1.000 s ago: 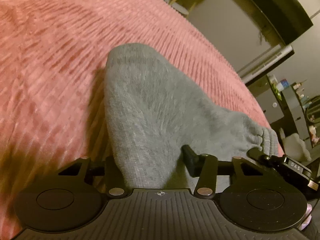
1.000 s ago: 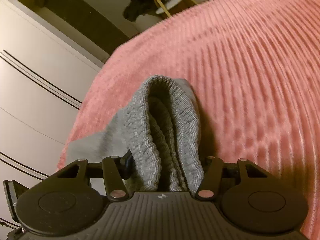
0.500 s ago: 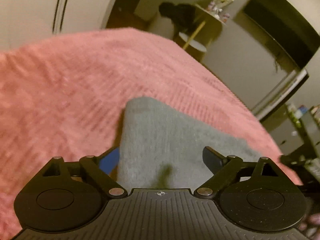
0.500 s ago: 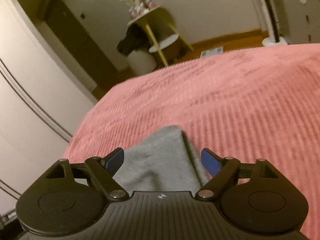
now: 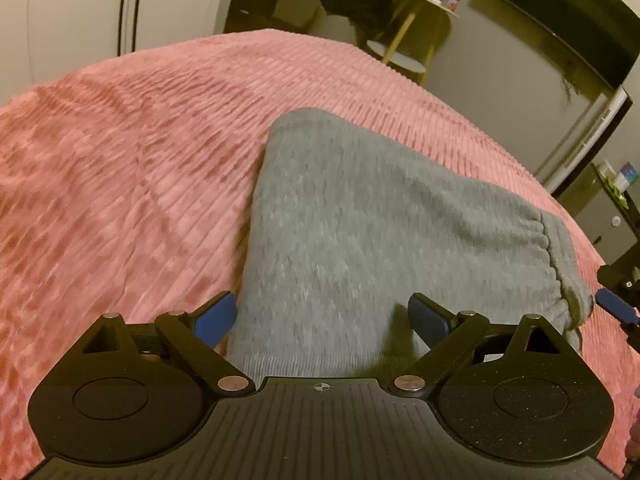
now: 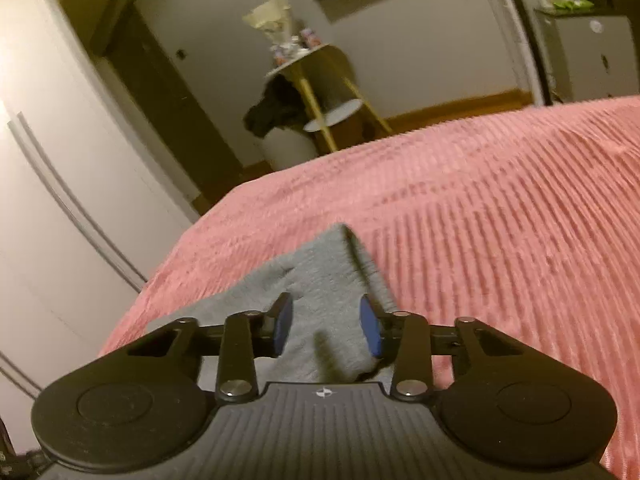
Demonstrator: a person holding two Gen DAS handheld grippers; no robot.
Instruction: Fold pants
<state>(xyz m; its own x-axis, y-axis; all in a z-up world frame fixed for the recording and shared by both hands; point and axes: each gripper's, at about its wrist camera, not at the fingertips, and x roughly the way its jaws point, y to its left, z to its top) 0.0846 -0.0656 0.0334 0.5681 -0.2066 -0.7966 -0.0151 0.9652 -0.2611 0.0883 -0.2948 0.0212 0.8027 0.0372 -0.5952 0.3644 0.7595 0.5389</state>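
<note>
The grey pants (image 5: 360, 232) lie folded in a compact bundle on the pink ribbed bedspread (image 5: 120, 168). The elastic waistband (image 5: 560, 264) is at the bundle's right end. My left gripper (image 5: 322, 316) is open just above the near edge of the bundle, blue pads wide apart, holding nothing. In the right wrist view the pants (image 6: 320, 276) lie under my right gripper (image 6: 326, 330), which is open with a narrower gap and holds nothing. A blue pad of the right gripper (image 5: 616, 308) shows at the right edge of the left wrist view.
The pink bedspread (image 6: 500, 220) stretches far beyond the pants. A white wardrobe (image 6: 48, 160) stands beside the bed. A small round side table with yellow legs (image 6: 320, 92) and dark clothing (image 6: 276, 108) stands past the bed's far edge. A cabinet (image 6: 580, 52) is at the far right.
Both grippers were shut on the grey pants a second ago and have let go. Both have opened and drawn back; the right has since narrowed its gap.
</note>
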